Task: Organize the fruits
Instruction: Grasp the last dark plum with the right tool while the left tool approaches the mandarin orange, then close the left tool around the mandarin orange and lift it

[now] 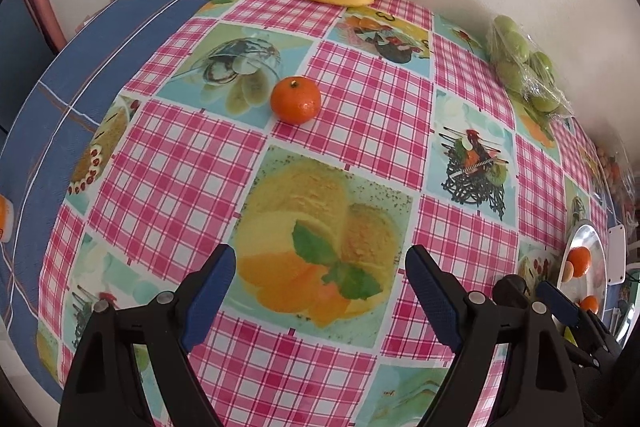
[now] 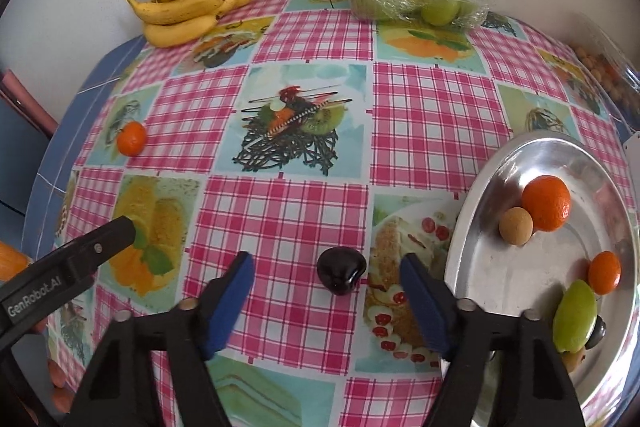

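The right hand-held gripper (image 2: 326, 293) is hovering with jaws apart around a dark plum (image 2: 341, 270) lying on the worktop (image 2: 280, 211) beside the metal tray (image 2: 472, 227); the left hand-held gripper (image 1: 320, 283) is gaping empty before a tangerine (image 1: 295, 100).

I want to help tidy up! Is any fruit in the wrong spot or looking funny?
Two fruits lie loose on the cloth instead of on the tray: a tangerine alone near the far left, and a dark plum between the right gripper's open jaws. Nothing looks spilled or squashed. The bananas have a few brown specks.
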`<state>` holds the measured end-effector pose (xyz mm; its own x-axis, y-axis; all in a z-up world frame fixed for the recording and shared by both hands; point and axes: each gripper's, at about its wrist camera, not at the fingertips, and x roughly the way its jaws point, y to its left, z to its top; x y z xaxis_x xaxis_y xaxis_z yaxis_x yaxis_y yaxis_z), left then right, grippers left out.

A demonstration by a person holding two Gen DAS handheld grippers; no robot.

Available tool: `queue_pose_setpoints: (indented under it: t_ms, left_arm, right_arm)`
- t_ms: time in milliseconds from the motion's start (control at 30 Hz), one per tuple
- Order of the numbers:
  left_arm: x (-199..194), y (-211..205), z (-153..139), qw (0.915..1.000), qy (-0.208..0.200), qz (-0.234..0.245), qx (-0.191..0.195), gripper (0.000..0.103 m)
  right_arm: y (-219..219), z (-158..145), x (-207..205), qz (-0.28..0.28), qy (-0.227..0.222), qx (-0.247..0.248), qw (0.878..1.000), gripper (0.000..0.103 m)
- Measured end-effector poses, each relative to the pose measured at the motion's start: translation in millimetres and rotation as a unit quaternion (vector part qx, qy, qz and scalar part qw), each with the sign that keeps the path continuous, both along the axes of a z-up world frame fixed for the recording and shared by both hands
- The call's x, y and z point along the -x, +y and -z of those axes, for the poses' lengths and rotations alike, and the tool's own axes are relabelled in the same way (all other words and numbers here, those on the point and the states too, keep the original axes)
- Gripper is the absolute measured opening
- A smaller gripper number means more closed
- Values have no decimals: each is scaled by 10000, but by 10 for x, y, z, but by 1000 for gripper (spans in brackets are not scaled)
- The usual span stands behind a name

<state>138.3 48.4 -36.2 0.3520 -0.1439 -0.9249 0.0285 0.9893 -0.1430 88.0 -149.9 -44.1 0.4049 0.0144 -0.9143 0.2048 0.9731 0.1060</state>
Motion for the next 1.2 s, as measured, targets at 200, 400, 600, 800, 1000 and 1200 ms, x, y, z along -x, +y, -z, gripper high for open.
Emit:
queue_pose_setpoints:
  t_ms: [200, 400, 600, 800, 1000, 1200]
  left_arm:
    - [-19, -41, 23, 9999, -45, 131, 58, 87]
    - [-25, -62, 31, 9998, -35, 194, 47, 87]
    - [-25, -69, 45, 9998, -8, 210, 23, 87]
    - [-28, -64, 58, 9998, 15, 201, 3, 87]
    - [-30, -32, 70, 9999, 34, 112, 2, 87]
    - [-16, -32, 56, 9999, -51, 116, -4, 87]
  right_arm:
    - [-4, 72, -36, 78, 124, 106, 9998, 55]
    - [-20, 138, -54, 141, 244, 165, 9995, 47]
    - [-50, 171, -55, 226, 270, 100, 9993, 40]
    - [-73, 162, -55, 248, 226, -44, 9994, 29]
    - [-72, 120, -52, 307, 188, -101, 9993, 29]
    - [-68, 13, -48, 316, 77, -189, 9993, 29]
